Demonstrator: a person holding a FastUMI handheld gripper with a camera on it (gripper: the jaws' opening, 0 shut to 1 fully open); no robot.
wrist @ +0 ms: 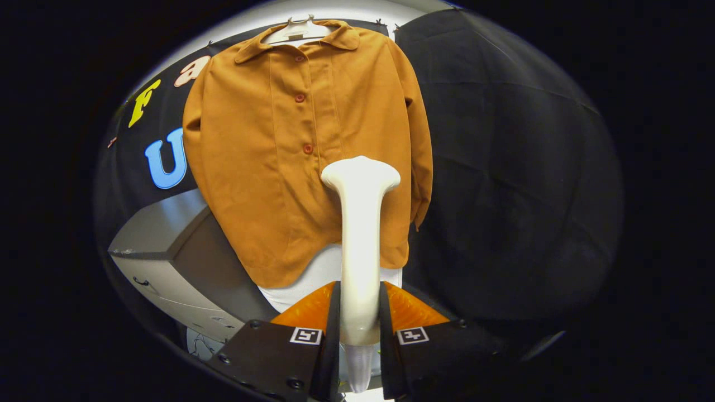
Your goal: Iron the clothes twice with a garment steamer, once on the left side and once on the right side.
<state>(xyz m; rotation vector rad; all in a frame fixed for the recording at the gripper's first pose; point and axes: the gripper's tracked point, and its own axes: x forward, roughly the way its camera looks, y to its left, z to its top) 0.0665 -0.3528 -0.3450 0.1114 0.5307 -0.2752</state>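
Observation:
An orange-brown buttoned shirt (296, 151) hangs on a white hanger (299, 30) against the black booth wall, its front facing me. My gripper (360, 298) is shut on the handle of a white garment steamer (360, 223), with both orange fingers (313, 307) pressing its sides. The steamer stands upright ahead of the fingers. Its wide head (361, 173) sits in front of the shirt's lower right half, just right of the button placket. Whether the head touches the cloth I cannot tell.
A grey cabinet (173, 257) with drawers stands below and left of the shirt. A white surface (313, 279) shows under the shirt's hem. Black cloth (503, 167) covers the wall to the right.

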